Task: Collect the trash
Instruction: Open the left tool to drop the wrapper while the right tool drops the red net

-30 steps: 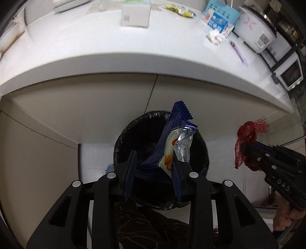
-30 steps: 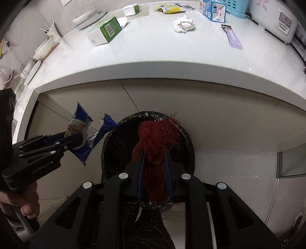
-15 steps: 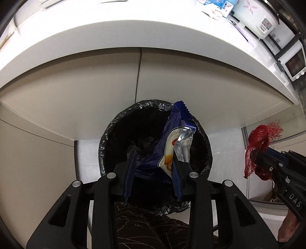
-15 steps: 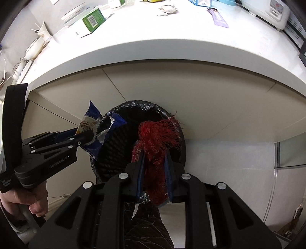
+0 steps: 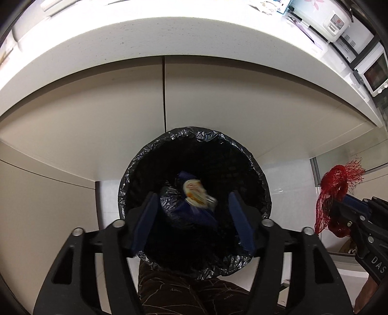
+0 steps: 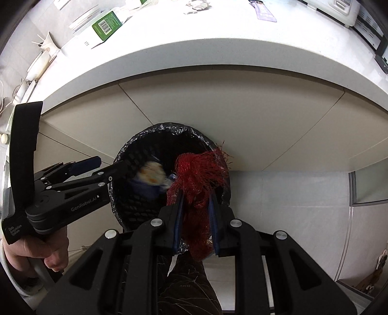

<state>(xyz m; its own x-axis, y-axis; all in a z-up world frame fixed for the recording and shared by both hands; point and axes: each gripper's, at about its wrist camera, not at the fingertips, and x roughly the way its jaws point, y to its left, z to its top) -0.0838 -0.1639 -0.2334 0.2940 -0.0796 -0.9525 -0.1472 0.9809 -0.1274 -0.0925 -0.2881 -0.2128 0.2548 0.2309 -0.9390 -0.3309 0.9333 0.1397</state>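
A round bin lined with a black bag (image 5: pixel 252 155) (image 6: pixel 135 210) stands on the floor under the white counter. My left gripper (image 5: pixel 192 209) (image 6: pixel 106 164) hangs over its mouth, its jaws opening, nothing pressed between them. The blue snack wrapper (image 5: pixel 194 193) (image 6: pixel 151 174) is blurred, falling inside the bin. My right gripper (image 6: pixel 195 197) (image 5: pixel 339 206) is shut on a bunched red mesh net bag (image 6: pixel 198 174) (image 5: pixel 335 179), held over the bin's right rim.
The white counter (image 6: pixel 218 53) overhangs beige cabinet doors (image 5: pixel 218 97) behind the bin. On it lie a green box (image 6: pixel 106 24), a crumpled tissue (image 6: pixel 196 3), a purple wrapper (image 6: pixel 265 12) and a rice cooker (image 5: pixel 325 19). A dark trouser leg (image 5: pixel 184 293) is below the grippers.
My left gripper's jaws spread apart and let go of the blue snack wrapper, which dropped into the bin. Both grippers sank closer to the bin. The right one kept hold of the red net.
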